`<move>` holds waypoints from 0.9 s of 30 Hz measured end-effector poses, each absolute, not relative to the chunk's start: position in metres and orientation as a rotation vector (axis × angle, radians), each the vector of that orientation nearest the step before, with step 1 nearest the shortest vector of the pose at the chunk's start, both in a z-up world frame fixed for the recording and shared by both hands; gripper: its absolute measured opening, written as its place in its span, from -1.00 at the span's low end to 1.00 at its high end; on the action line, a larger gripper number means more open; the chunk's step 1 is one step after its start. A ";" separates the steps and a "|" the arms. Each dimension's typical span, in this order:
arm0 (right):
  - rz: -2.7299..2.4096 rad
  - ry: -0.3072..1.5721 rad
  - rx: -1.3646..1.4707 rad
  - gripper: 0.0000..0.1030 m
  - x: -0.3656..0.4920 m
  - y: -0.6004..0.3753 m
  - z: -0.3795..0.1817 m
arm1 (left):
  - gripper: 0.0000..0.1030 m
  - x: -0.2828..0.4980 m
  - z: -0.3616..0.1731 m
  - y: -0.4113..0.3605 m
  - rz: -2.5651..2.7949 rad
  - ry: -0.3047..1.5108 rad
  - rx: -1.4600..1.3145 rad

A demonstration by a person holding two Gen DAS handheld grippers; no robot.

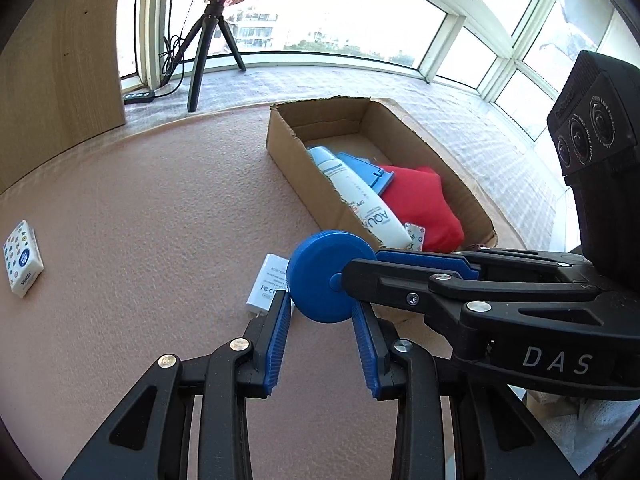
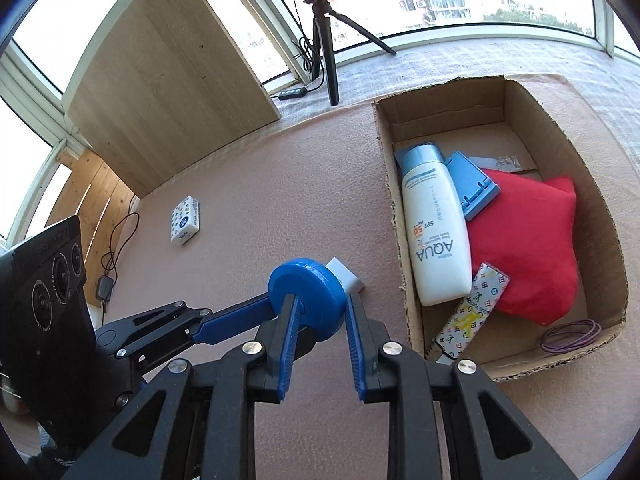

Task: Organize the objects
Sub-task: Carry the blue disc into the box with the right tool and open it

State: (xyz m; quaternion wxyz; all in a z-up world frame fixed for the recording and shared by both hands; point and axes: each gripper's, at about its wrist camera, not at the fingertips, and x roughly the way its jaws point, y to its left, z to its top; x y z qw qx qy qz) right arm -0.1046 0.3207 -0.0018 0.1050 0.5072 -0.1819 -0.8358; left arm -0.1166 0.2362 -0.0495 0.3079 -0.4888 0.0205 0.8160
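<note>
Right wrist, white charger (image 2: 347, 277) behind blue disc (image 2: 316, 300), box (image 2: 400, 248) beside

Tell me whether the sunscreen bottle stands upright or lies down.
Lying down: the sunscreen bottle rests flat in the cardboard box, along its wall, beside the red pouch.

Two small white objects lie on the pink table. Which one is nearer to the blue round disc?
The plain white power adapter, right behind the blue round disc. The white tissue pack with coloured dots lies far away, alone.
</note>
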 end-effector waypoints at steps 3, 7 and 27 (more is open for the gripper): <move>-2.501 -0.572 1.500 -0.58 -0.099 0.345 -0.001 | -0.33 -0.118 -0.050 0.265 2.123 0.074 -1.276; -2.550 -0.604 1.507 -0.58 -0.092 0.374 0.000 | -0.33 -0.118 -0.050 0.303 2.076 0.100 -1.258; -2.684 -0.646 1.554 -0.44 -0.078 0.456 -0.003 | -0.32 -0.120 -0.058 0.403 1.960 0.143 -1.225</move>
